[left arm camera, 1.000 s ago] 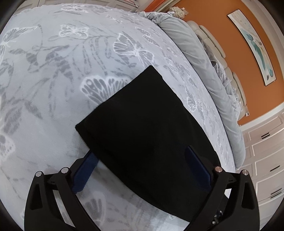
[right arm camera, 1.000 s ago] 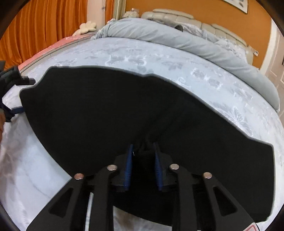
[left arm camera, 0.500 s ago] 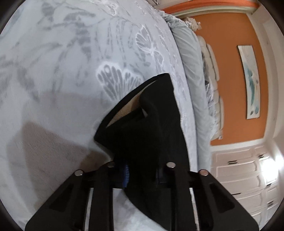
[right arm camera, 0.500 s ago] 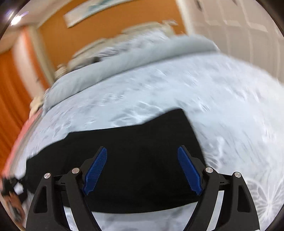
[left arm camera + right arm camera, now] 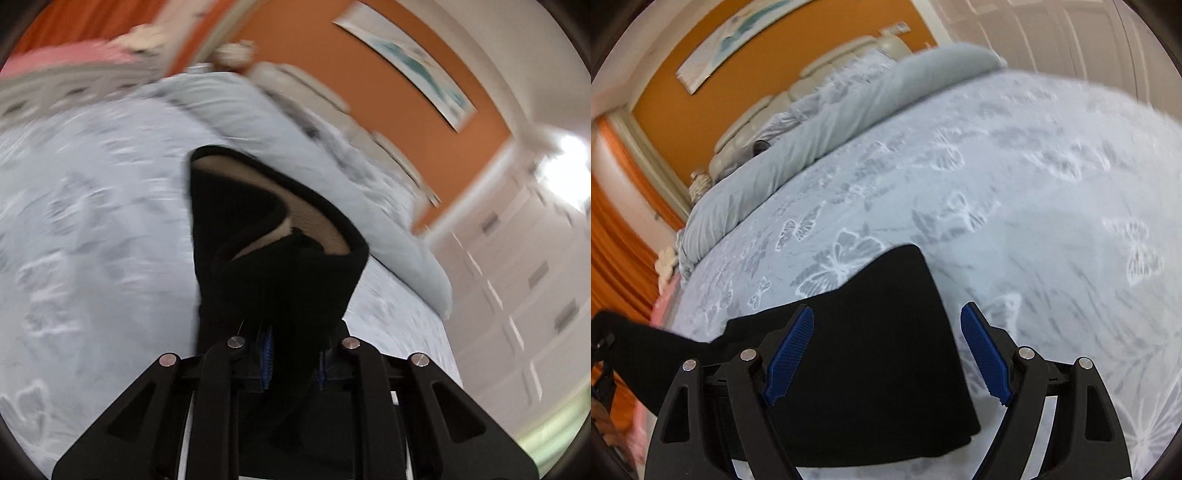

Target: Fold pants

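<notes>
Left gripper (image 5: 293,354) fingers clamped on end of black fleece-lined pants (image 5: 871,354), lifted off pale butterfly-print bedspread (image 5: 1015,177). Right gripper (image 5: 886,354) fingers wide, nothing held, over flat end at lower centre. I'd carry lifted end across, align edges, avoid dragging.

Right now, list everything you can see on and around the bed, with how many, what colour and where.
pants: one, black, lying on the bedspread, one end lifted
bedspread: one, pale blue-grey with butterflies, covering the bed
duvet: one, grey-blue, bunched along the head end
headboard: one, cream, padded, against the wall
wall: orange, behind the headboard
picture: one, white and teal, on the wall
curtain: orange, beside the bed
cupboards: white, opposite the curtain
left tongs: black, blue pads, shut on the lifted pants end
right tongs: black, blue pads, open above the pants
</notes>
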A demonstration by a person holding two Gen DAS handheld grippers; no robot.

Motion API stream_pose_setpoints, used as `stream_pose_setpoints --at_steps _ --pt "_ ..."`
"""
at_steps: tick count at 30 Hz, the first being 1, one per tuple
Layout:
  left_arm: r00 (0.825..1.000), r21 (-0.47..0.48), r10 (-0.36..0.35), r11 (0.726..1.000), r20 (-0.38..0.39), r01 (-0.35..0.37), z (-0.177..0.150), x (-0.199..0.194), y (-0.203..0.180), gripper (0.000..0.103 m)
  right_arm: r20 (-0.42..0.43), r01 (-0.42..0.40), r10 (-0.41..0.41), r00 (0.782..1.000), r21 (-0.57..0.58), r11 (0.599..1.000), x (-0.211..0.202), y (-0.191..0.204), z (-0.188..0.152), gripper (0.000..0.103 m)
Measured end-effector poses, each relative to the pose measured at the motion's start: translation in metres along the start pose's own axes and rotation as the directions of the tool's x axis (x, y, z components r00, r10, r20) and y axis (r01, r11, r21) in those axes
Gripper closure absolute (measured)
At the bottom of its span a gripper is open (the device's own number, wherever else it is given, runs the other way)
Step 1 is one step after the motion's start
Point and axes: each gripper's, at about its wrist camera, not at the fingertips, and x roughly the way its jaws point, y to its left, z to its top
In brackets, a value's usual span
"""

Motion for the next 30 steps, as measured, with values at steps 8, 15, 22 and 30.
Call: stream_pose_setpoints --at_steps 8,15,22,30 --pt "0.981 0.229 -0.09 0.965 -0.175 0.129 -0.083 0.048 -0.137 0.087 0.019 -0.045 0.042 0.999 0.197 0.979 -0.014 -0.049 0.023 0.024" --pt "0.925 0.376 0.082 0.924 -0.372 0.069 -0.203 0.118 -0.169 0.085 0.049 -0.036 0.023 0.999 0.285 0.958 -0.028 -0.079 0.037 0.023" --pt "0.934 0.482 0.056 0.866 -0.353 0.13 -0.242 0.082 -0.172 0.01 0.006 -0.077 0.078 0.997 0.279 0.957 -0.02 -0.079 0.039 0.023" --pt "0.969 0.364 -0.004 0.926 -0.248 0.097 -0.165 -0.006 -0.081 0.005 -0.193 -0.115 0.12 0.974 0.038 0.993 0.017 -0.018 0.019 0.023"
